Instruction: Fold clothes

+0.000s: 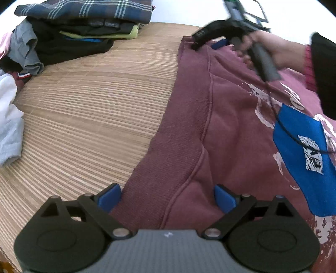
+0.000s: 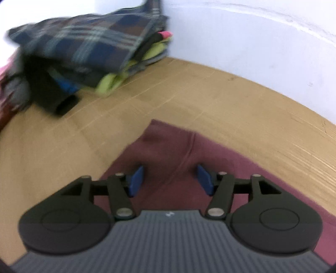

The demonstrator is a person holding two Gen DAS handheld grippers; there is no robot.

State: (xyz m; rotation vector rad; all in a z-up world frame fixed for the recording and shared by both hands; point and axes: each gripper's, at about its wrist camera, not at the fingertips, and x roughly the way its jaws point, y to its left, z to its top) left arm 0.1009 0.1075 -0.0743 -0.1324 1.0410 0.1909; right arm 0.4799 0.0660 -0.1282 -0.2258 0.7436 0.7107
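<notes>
Straddling the maroon sweatshirt (image 1: 220,126) hem, left gripper (image 1: 167,197) jaws stand spread; right gripper (image 2: 170,178) jaws likewise over the far corner. Risk: thick ribbing between the jaws bunches, so closing catches one layer only.

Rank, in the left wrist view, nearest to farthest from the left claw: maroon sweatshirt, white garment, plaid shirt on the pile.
1. Maroon sweatshirt, right under the left claw.
2. White garment, far left edge.
3. Plaid shirt, atop the pile, top left.

Spread fingers (image 2: 136,180) over maroon sweatshirt (image 2: 168,147)
</notes>
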